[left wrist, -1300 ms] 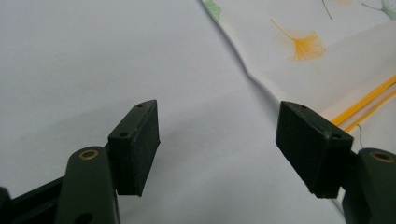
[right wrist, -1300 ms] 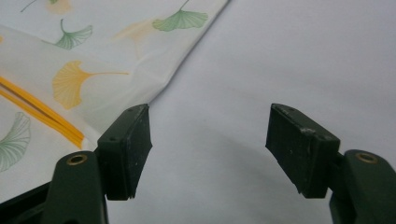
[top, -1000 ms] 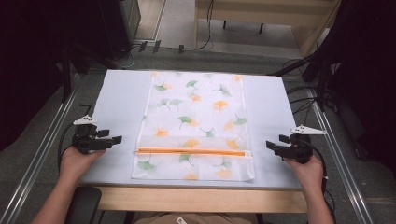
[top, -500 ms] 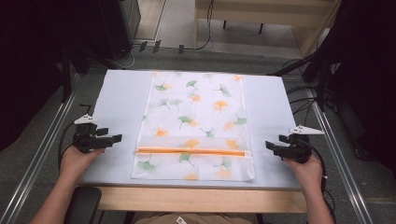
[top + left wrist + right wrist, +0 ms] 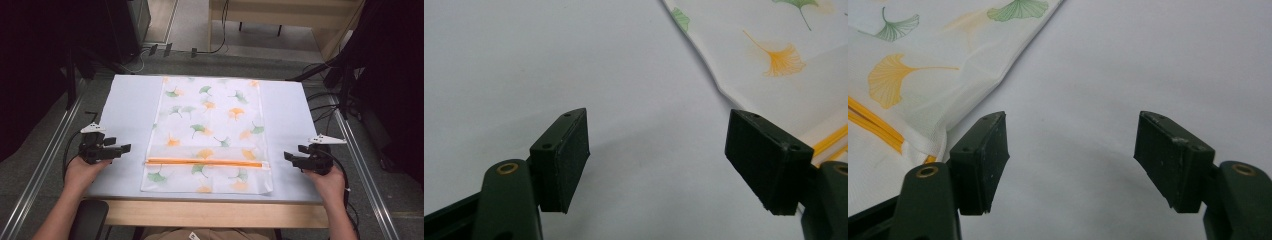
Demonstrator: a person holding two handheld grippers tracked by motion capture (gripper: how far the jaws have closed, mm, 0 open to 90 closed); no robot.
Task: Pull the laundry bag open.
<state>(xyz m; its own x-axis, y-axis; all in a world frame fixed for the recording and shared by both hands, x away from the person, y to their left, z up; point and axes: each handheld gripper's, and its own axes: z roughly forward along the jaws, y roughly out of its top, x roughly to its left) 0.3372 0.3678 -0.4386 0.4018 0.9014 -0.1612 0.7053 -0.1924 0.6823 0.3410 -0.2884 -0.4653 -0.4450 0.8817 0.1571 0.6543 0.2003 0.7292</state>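
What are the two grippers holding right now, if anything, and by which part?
Nothing is held. The left gripper and right gripper both stand open over the table, each beside the leaf-print bag.

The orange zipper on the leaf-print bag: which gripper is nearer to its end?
Left. The left gripper sits just off the orange zipper's left end; the right gripper is slightly farther from its right end. Both grippers open, apart from the leaf-print bag.

The bag (image 5: 210, 131) lies flat in the middle of the bench (image 5: 130, 105), running from the far edge almost to the near edge. The left gripper (image 5: 125, 148) sits just left of the bag's near part, the right gripper (image 5: 289, 157) just right of it, neither touching it
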